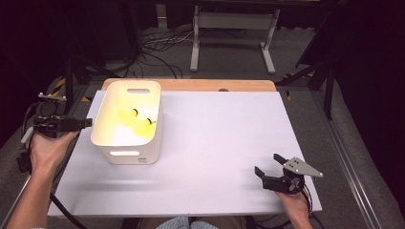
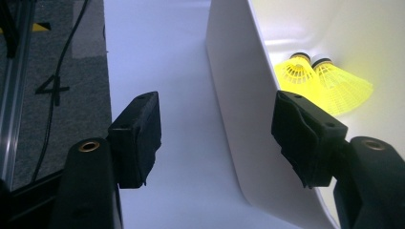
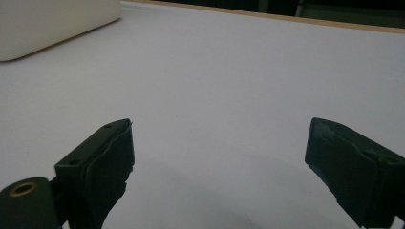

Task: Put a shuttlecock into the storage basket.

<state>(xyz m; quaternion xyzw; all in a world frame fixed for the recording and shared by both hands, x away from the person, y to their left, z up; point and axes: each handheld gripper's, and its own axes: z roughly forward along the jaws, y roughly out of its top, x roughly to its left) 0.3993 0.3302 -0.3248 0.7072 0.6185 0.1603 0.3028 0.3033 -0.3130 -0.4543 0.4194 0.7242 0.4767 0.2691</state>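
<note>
While beside bin [image 1: 128, 153] (2 shuttlecocks [image 2: 321, 81] inside): left tool [image 2: 217, 138], agape.

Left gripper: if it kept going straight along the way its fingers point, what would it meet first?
Most likely the near side wall of the white bin. The left gripper is open, its fingers straddling that wall, one outside, one over the inside where two yellow shuttlecocks lie. Depth is hard to judge.

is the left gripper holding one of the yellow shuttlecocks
No, the left gripper stands open astride the white bin's wall, while both yellow shuttlecocks lie untouched inside.
</note>
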